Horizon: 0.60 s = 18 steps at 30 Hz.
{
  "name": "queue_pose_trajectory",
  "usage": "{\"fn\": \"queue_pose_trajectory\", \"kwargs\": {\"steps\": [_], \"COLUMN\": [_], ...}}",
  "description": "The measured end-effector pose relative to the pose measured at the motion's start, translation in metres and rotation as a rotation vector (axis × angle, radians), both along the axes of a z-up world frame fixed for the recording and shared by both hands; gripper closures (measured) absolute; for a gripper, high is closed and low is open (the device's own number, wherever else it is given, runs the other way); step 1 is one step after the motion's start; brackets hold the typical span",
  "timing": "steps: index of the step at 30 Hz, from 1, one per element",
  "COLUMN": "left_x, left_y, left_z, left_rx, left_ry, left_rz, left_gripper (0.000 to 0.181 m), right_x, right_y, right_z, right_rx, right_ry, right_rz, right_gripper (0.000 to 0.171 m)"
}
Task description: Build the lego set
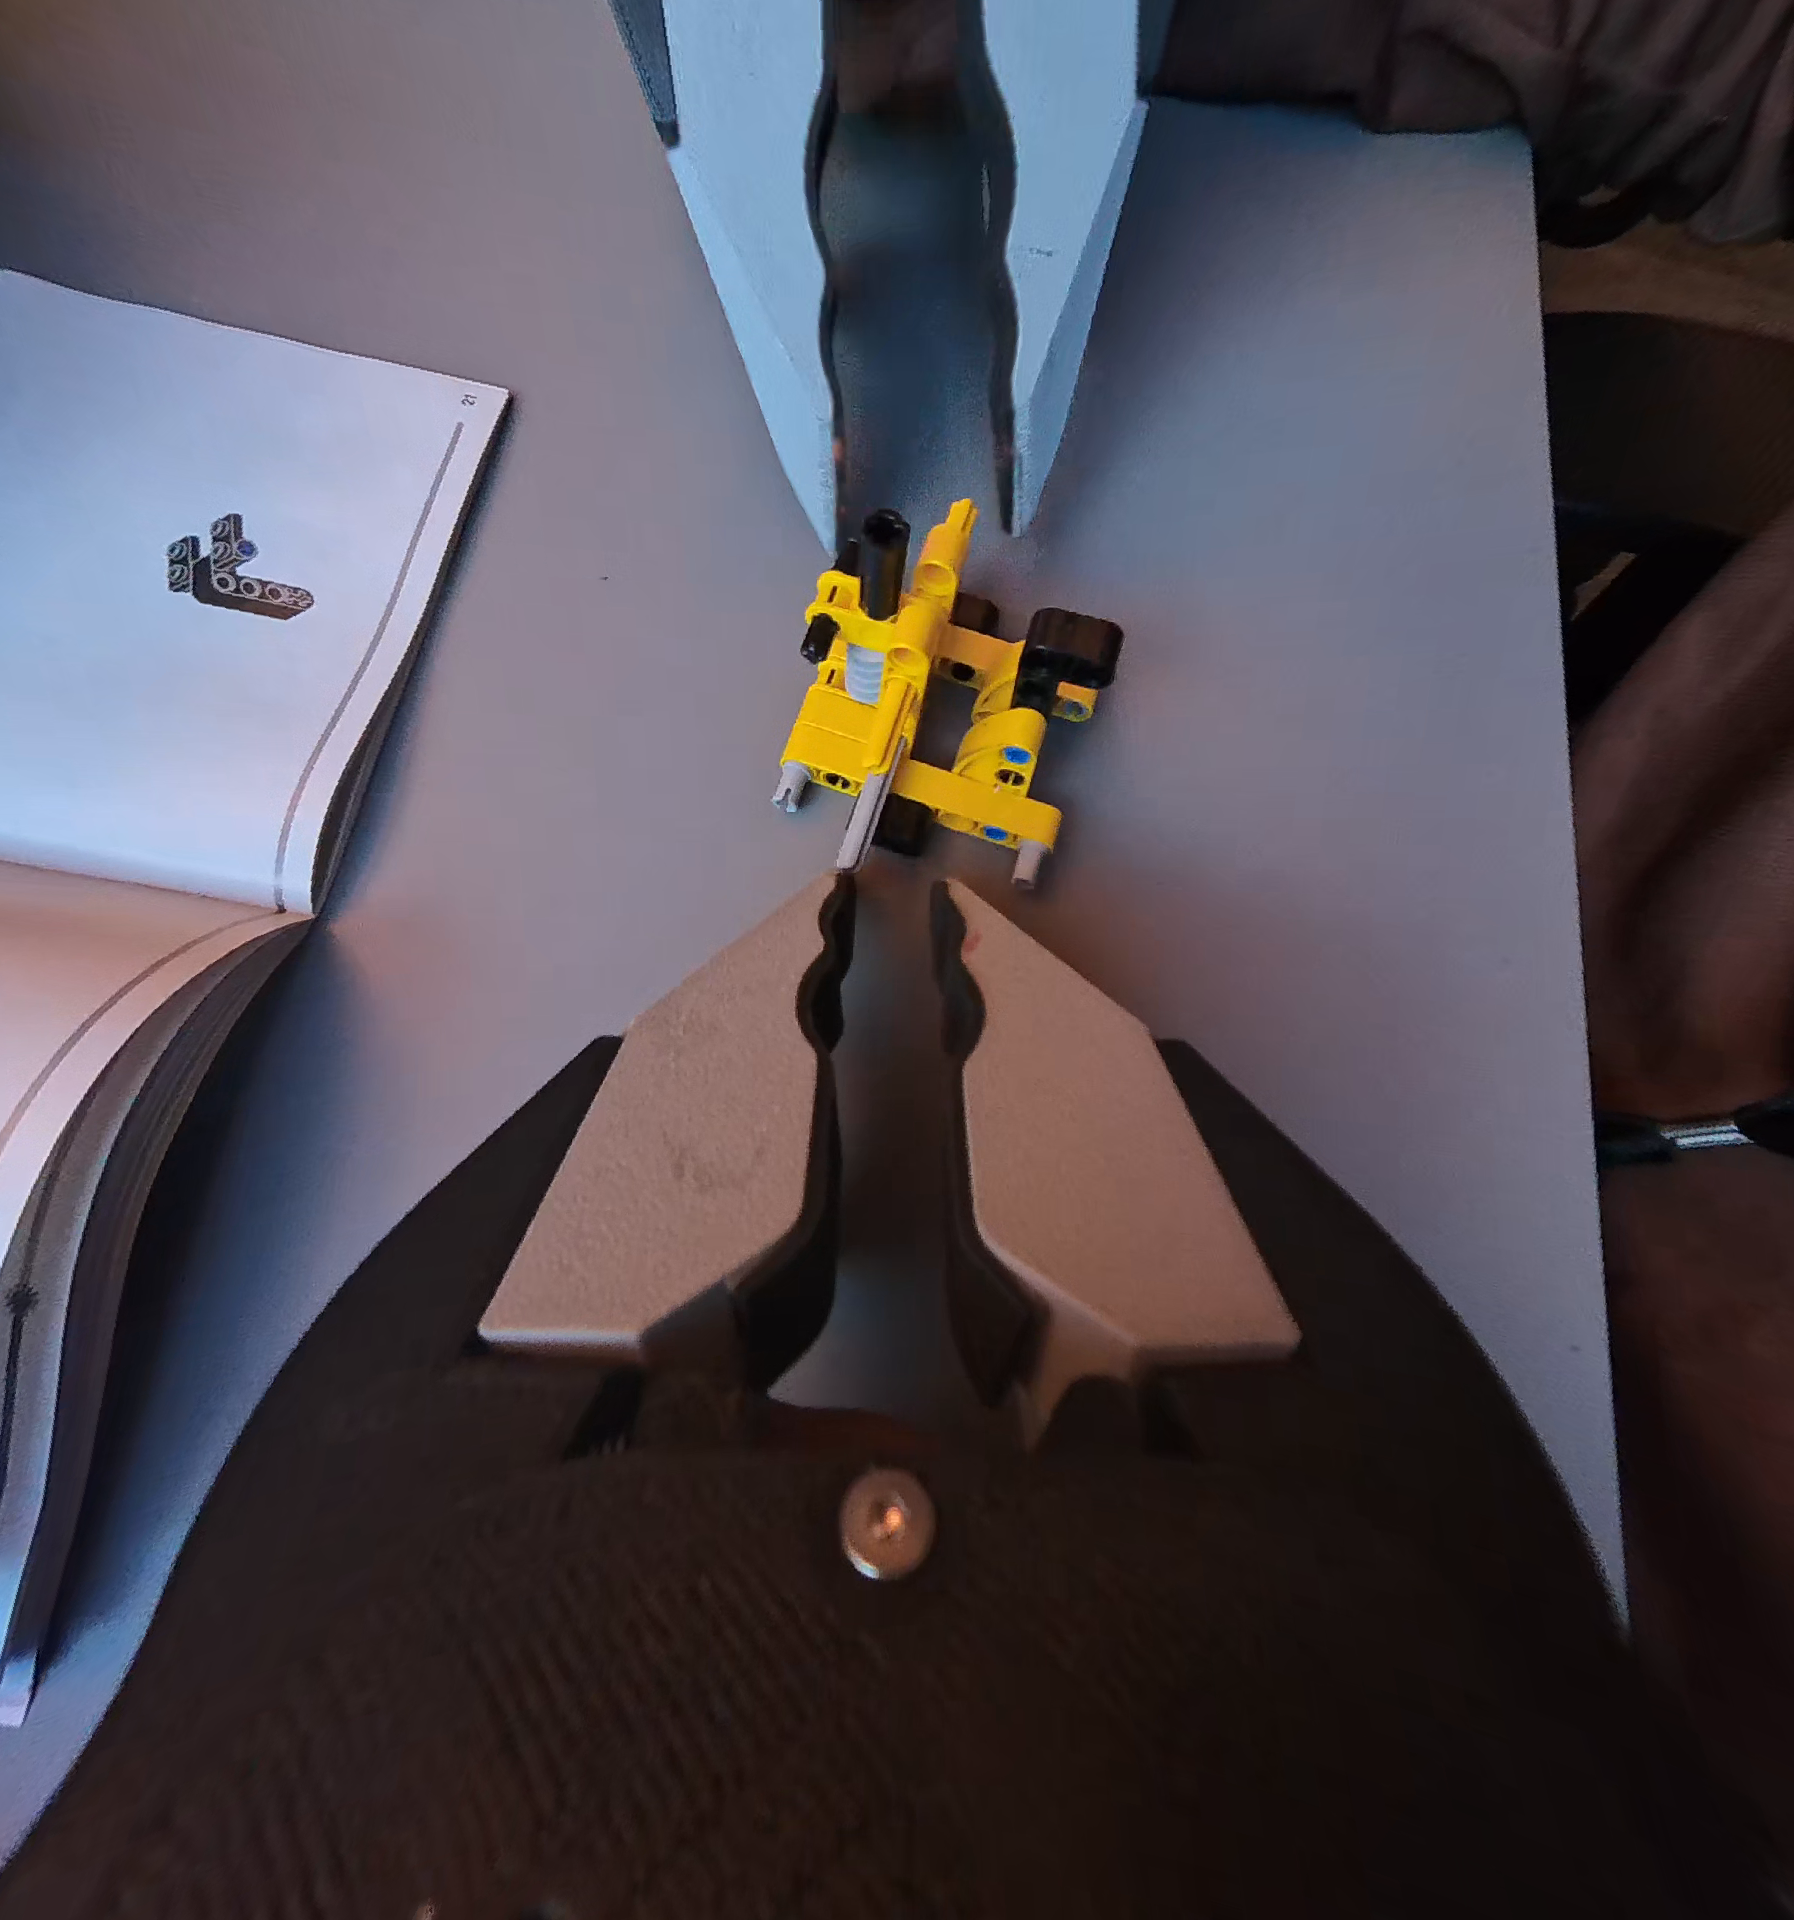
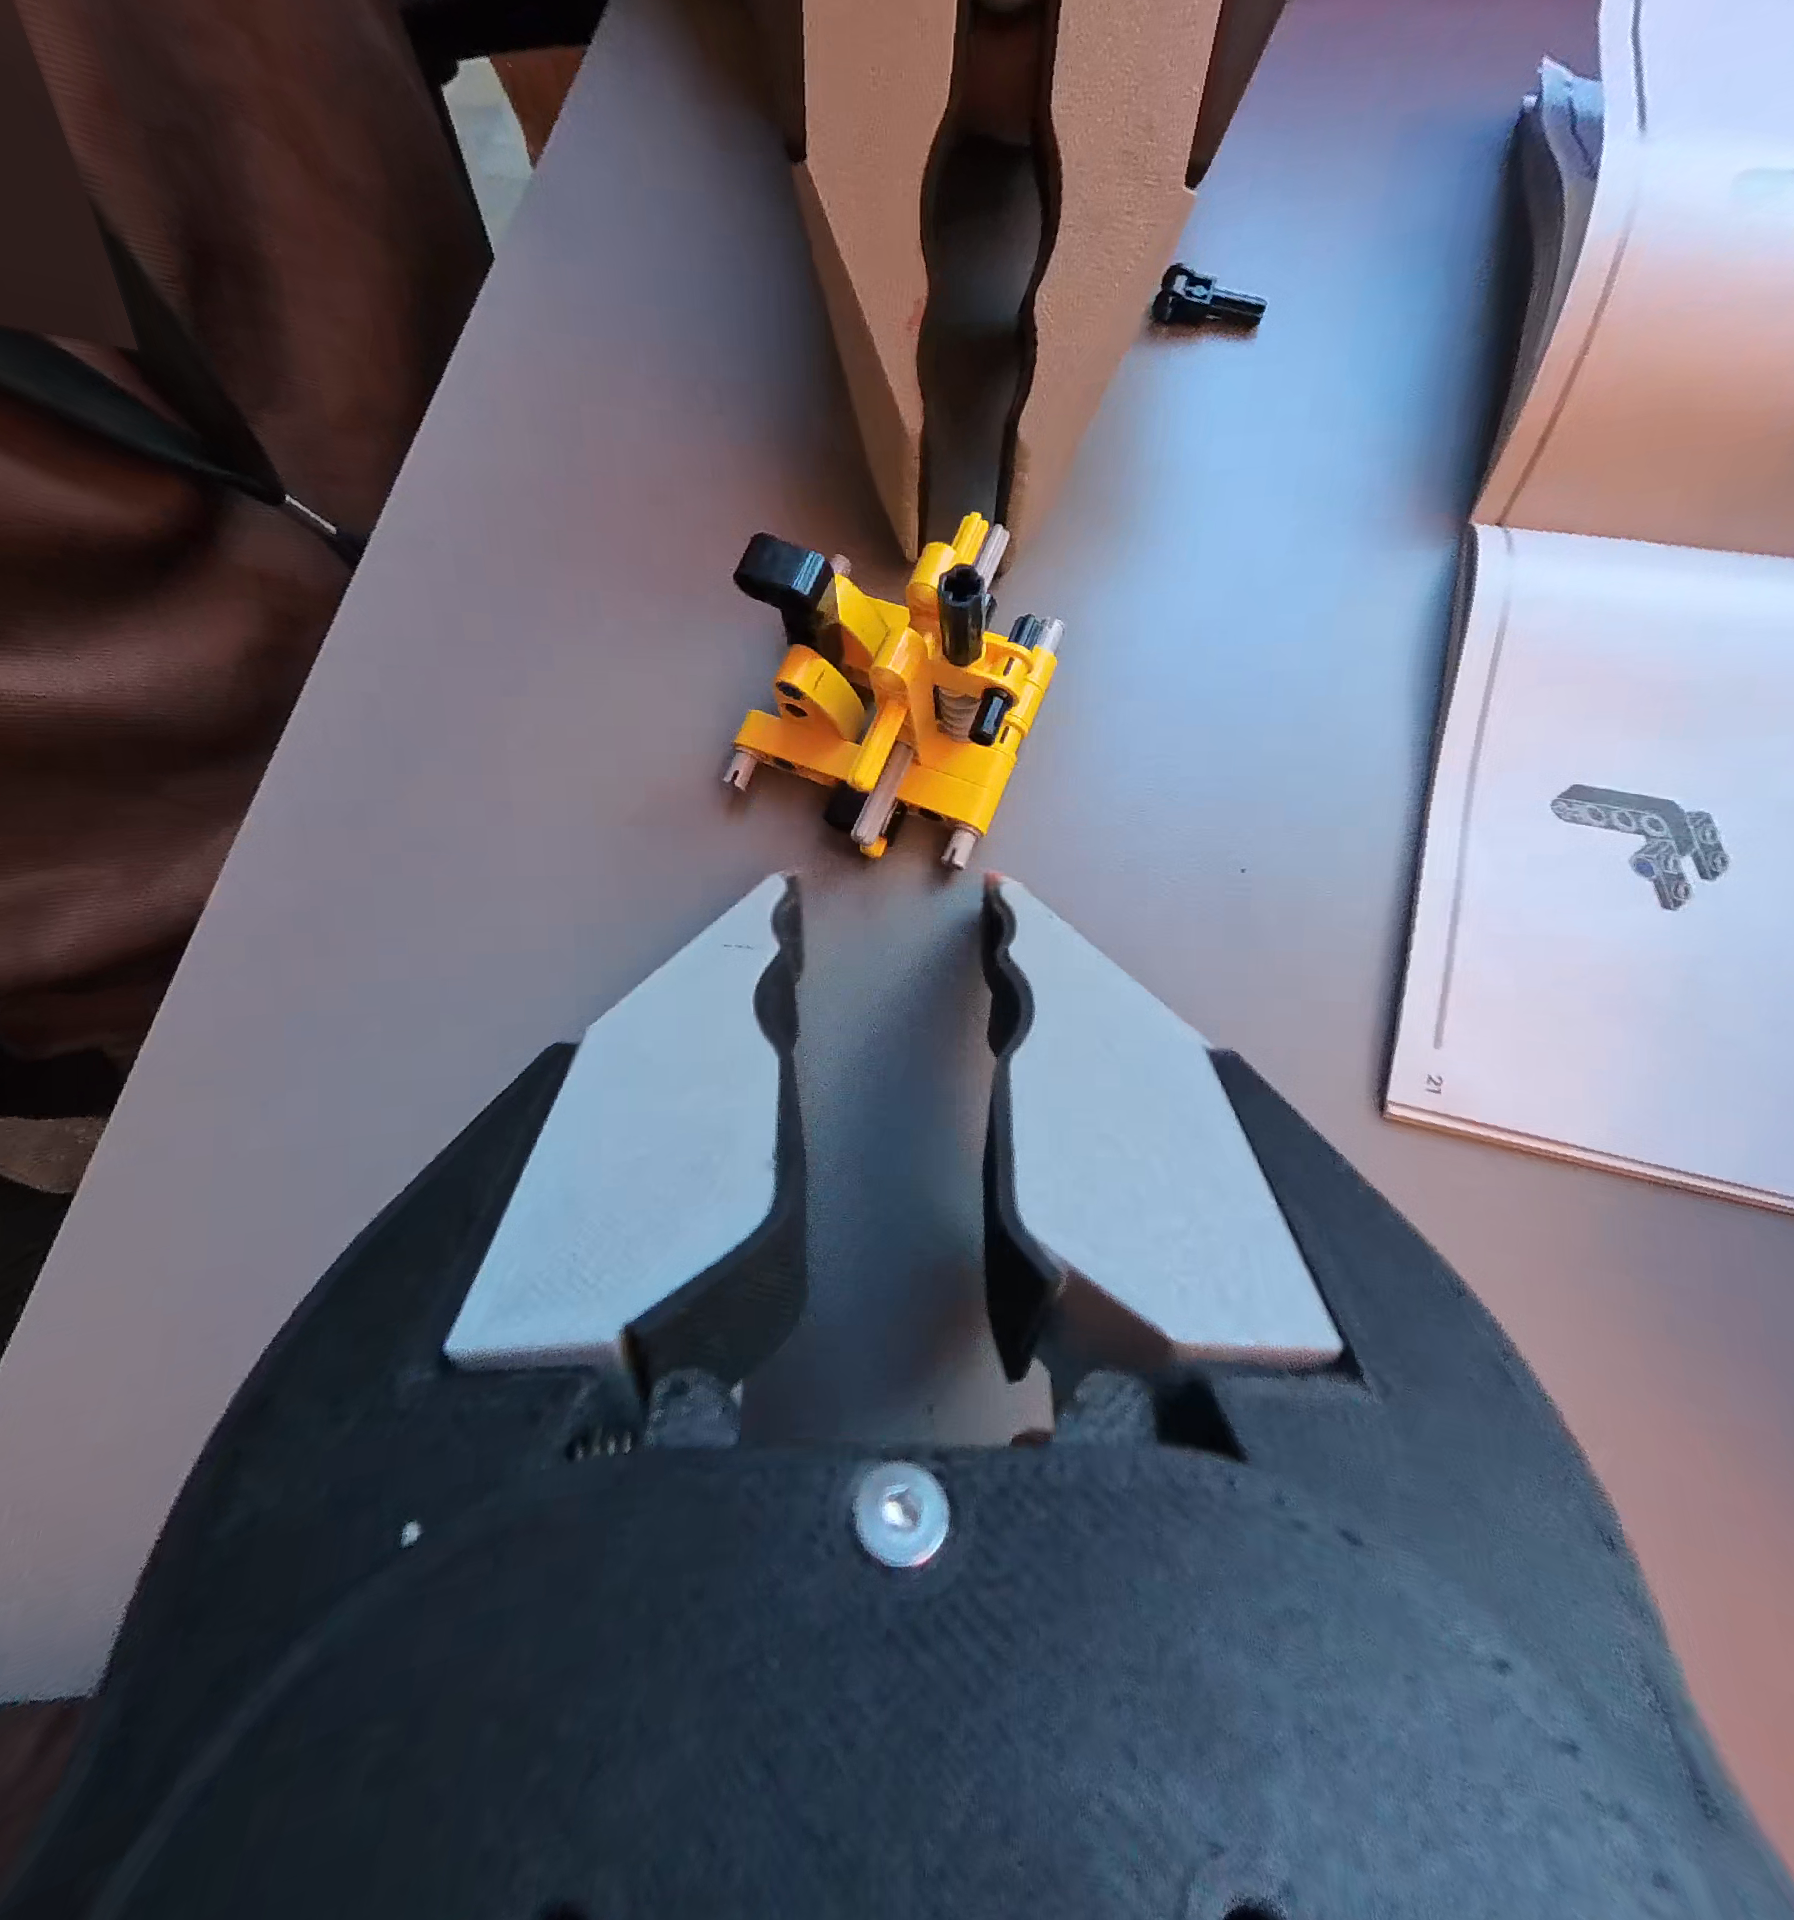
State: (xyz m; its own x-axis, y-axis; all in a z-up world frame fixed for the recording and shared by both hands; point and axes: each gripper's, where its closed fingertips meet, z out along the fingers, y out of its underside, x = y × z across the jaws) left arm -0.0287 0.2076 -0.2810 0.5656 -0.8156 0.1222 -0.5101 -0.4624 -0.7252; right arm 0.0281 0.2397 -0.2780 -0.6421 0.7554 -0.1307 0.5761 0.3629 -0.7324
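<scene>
Left tool (image 1: 891,883) and right tool (image 2: 888,881) face each other, both part open, holding nothing. Yellow lego assembly (image 1: 929,691) sits on the worktop (image 1: 1288,727) between your tips, dead ahead of each, equally near; long axis unclear.

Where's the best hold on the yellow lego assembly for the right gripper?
Probably the yellow lego assembly's central lengthwise beam, approached straight ahead: it points at the right gripper, whose open fingers already line up with it. Avoid the thin grey pins; they'd likely slip.
</scene>
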Motion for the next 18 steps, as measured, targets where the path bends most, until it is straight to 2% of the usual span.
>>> {"fn": "queue_pose_trajectory", "kwargs": {"steps": [1, 2, 5, 12, 18], "left_x": [0.000, 0.000, 0.000, 0.000, 0.000], "left_y": [0.000, 0.000, 0.000, 0.000, 0.000], "left_z": [0.000, 0.000, 0.000, 0.000, 0.000], "left_rx": [-0.001, -0.002, -0.002, -0.017, -0.028], "left_ry": [-0.001, -0.001, -0.002, -0.014, -0.022], "left_rz": [0.001, 0.001, 0.001, -0.001, 0.003], "left_gripper": [0.170, 0.170, 0.170, 0.169, 0.171], "right_x": [0.000, 0.000, -0.003, -0.010, -0.013], "right_y": [0.001, 0.003, 0.006, 0.009, 0.007], "right_z": [0.000, -0.002, -0.002, -0.004, -0.004], "right_rx": [0.003, 0.015, 0.027, 0.096, 0.088], "right_ry": [0.001, 0.001, 0.016, 0.071, 0.079], "right_rz": [-0.004, -0.013, -0.025, -0.030, -0.027], "right_gripper": [0.138, 0.133, 0.131, 0.144, 0.144]}}
